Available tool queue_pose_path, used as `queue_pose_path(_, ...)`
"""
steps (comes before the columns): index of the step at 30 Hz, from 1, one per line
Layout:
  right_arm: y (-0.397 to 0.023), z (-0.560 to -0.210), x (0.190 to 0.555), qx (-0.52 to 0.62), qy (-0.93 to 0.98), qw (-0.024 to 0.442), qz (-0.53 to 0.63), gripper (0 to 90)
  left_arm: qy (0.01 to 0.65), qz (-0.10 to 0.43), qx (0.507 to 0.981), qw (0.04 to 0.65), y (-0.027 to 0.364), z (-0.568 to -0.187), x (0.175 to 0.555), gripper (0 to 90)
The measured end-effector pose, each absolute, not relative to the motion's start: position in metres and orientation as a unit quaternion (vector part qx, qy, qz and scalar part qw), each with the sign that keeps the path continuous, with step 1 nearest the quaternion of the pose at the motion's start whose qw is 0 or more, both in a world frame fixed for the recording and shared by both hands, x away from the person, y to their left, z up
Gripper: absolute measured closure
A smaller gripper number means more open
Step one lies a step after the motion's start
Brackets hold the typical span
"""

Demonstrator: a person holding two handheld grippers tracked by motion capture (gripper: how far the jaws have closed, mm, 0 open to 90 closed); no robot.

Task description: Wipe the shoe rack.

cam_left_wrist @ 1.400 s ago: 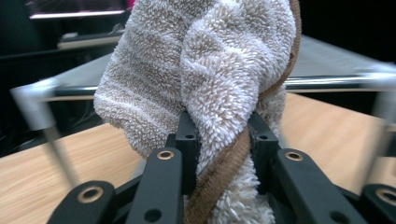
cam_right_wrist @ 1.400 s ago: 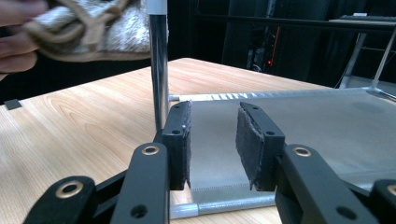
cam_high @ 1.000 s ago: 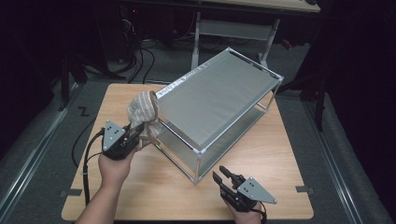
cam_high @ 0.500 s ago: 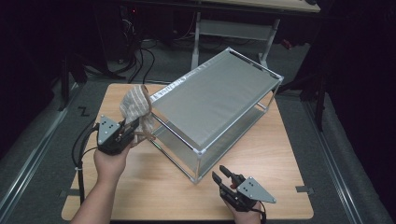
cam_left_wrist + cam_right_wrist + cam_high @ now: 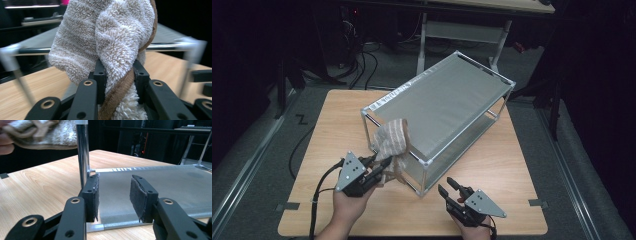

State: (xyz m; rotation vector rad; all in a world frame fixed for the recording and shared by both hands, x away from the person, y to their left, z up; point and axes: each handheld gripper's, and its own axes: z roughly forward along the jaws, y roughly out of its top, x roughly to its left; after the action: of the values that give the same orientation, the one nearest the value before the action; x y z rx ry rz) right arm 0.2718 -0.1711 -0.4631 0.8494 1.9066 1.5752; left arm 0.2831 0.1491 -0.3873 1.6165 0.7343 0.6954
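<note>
My left gripper (image 5: 384,166) has its jaws clamped on a beige terry towel (image 5: 393,141), whose brown-edged fold runs between the pads in the left gripper view (image 5: 119,87). I hold the towel up at the near left corner of the two-tier metal rack (image 5: 447,105), its bulk draped against the corner post. My right gripper (image 5: 447,189) rests low on the wooden tabletop (image 5: 332,125) just before the rack's near corner; its jaws have just been opening, and nothing sits between the pads (image 5: 140,195), which frame the lower mesh shelf (image 5: 162,187).
</note>
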Motion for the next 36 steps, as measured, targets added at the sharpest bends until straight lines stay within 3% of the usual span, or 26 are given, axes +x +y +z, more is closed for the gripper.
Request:
queue_pose_path(6,-0.172,-0.463,0.271,0.313,0.704,0.260,0.582,59.3,0.286,0.288,0.703,0.584,0.133,-0.389,0.267,71.0)
queue_pose_path(12,-0.172,-0.462,0.271,0.314,0.703,0.261,0.582,59.2,0.302,0.291,0.707,0.569,0.140,-0.402,0.270,71.2)
queue_pose_path(36,-0.171,-0.463,0.271,0.316,0.704,0.258,0.582,59.4,0.402,0.321,0.681,0.522,0.224,-0.440,0.286,71.4)
